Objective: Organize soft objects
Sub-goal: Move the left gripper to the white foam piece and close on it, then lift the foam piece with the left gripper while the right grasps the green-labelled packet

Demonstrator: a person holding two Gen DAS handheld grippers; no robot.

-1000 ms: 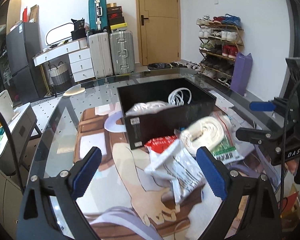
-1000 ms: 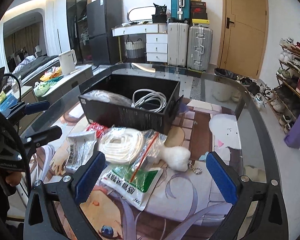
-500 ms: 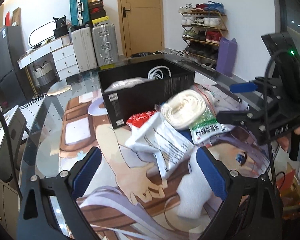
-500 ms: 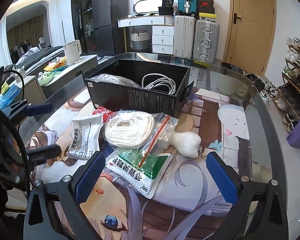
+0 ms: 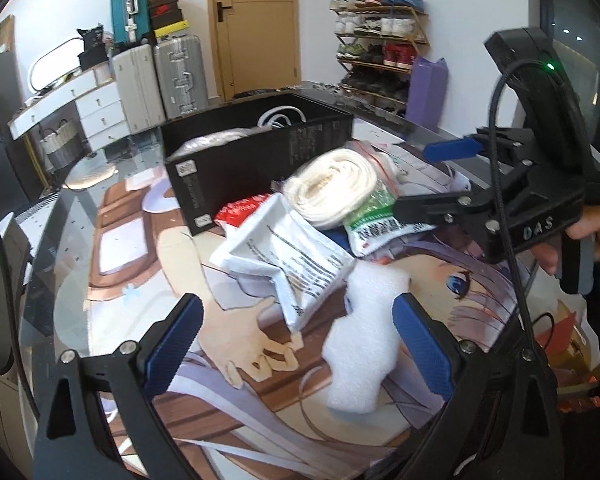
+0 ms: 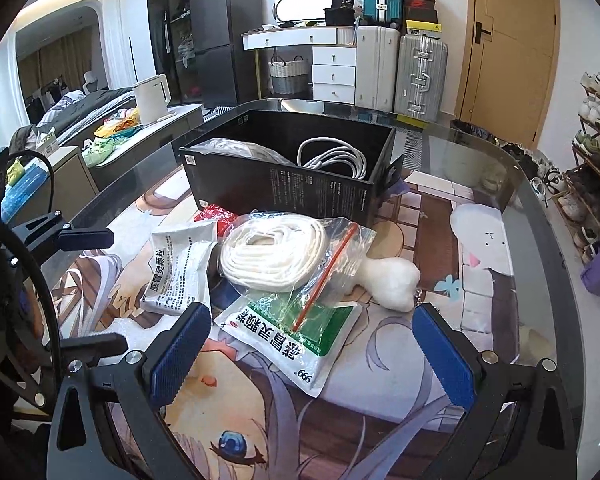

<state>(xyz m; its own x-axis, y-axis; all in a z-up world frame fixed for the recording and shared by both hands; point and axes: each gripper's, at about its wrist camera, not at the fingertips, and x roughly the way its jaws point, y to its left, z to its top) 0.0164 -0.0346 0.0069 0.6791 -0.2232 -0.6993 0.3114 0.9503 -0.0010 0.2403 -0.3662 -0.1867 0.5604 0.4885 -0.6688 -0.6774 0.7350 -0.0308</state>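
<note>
While both claws, left claw (image 5: 296, 344) and right claw (image 6: 312, 352), gape empty, green sachet (image 6: 296, 340) reads "999"; right claw body is marked "DAS".

Soft packets (image 6: 292, 334) piled beside black box (image 6: 288, 184)

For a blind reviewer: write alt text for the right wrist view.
The open right gripper hovers over a green-and-white packet under a bagged white rope coil. Behind them a black box holds a white cable.
</note>
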